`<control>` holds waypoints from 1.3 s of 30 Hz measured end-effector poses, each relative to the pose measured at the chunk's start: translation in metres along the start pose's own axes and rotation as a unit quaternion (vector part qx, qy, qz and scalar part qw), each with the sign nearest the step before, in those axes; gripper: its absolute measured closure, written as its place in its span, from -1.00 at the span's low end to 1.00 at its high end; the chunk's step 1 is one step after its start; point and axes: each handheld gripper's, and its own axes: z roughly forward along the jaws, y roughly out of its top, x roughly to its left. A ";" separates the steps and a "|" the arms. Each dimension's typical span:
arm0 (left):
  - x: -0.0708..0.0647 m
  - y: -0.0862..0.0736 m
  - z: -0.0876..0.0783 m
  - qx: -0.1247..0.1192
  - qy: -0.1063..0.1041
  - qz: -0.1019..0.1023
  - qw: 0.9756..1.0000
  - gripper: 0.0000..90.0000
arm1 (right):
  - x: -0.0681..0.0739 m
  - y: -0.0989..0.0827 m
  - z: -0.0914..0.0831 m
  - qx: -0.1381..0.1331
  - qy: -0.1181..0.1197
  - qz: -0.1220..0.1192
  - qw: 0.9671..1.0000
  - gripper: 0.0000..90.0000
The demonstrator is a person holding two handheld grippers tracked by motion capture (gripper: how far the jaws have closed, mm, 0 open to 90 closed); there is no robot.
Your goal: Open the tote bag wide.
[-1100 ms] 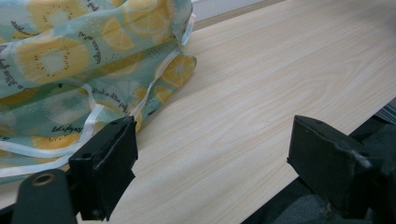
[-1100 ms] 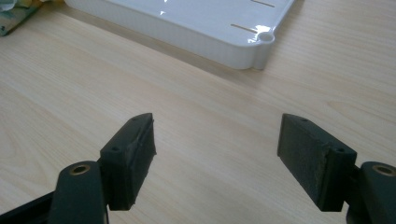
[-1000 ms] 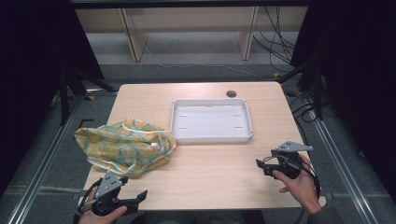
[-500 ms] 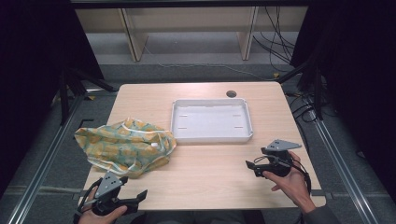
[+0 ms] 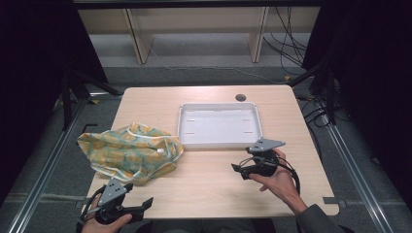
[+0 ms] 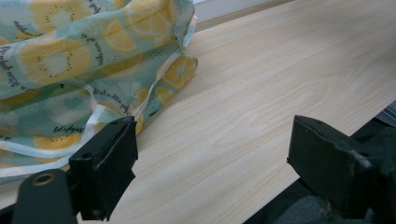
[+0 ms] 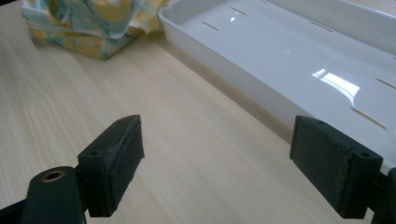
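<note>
A crumpled cloth (image 5: 131,153) printed with yellow citrus slices on teal lies at the table's left side, partly over the edge. It lies close ahead of the jaws in the left gripper view (image 6: 70,60). My left gripper (image 5: 143,206) rests at the front left corner, jaws wide, pointing right, and empty (image 6: 210,154). My right gripper (image 5: 238,171) hovers just in front of the white tray (image 5: 219,144), pointing left. Its jaws have just been opening and stand wide with nothing between them (image 7: 215,158). The tray's near rim (image 7: 224,84) runs past the right jaw.
The tray is empty and sits at the middle back of the wooden table (image 5: 204,189). A round cable hole (image 5: 240,97) lies behind it. Bare wood spans the front between the two grippers. Metal rails and cables run on the floor beside the table.
My right gripper has moved left along the front of the tray, from the table's right edge toward the middle. The left gripper and the cloth have stayed in place.
</note>
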 end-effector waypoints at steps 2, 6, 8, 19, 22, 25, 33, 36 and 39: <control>0.000 0.000 0.000 -0.003 -0.001 0.001 1.000 -0.66 | 0.002 0.003 0.004 -0.004 0.002 0.001 1.000 -0.59; 0.000 0.000 0.000 -0.008 -0.005 -0.008 1.000 -0.66 | 0.011 0.016 0.019 0.002 0.015 -0.013 1.000 -0.56; 0.001 0.000 0.000 -0.008 -0.003 -0.006 1.000 -0.66 | 0.017 0.026 0.030 0.010 0.028 -0.019 0.999 -0.56; 0.002 0.000 -0.001 -0.005 0.002 -0.009 1.000 -0.66 | 0.036 0.060 0.069 -0.004 0.062 -0.052 0.997 -0.49; 0.002 0.000 -0.002 -0.006 0.004 -0.006 1.000 -0.66 | 0.046 0.068 0.080 0.006 0.074 -0.065 0.995 -0.45; 0.004 -0.001 -0.002 -0.002 0.007 -0.009 1.000 -0.66 | 0.058 0.075 0.096 0.008 0.087 -0.078 0.993 -0.43; 0.007 -0.002 -0.004 -0.002 0.021 -0.025 0.999 -0.66 | 0.077 0.088 0.121 0.008 0.103 -0.098 0.990 -0.38; 0.007 -0.002 -0.004 0.000 0.020 -0.025 0.999 -0.66 | 0.081 0.091 0.126 0.009 0.109 -0.101 0.989 -0.38; 0.008 -0.002 -0.004 0.001 0.023 -0.013 1.000 -0.66 | 0.087 0.096 0.134 0.010 0.110 -0.098 0.989 -0.39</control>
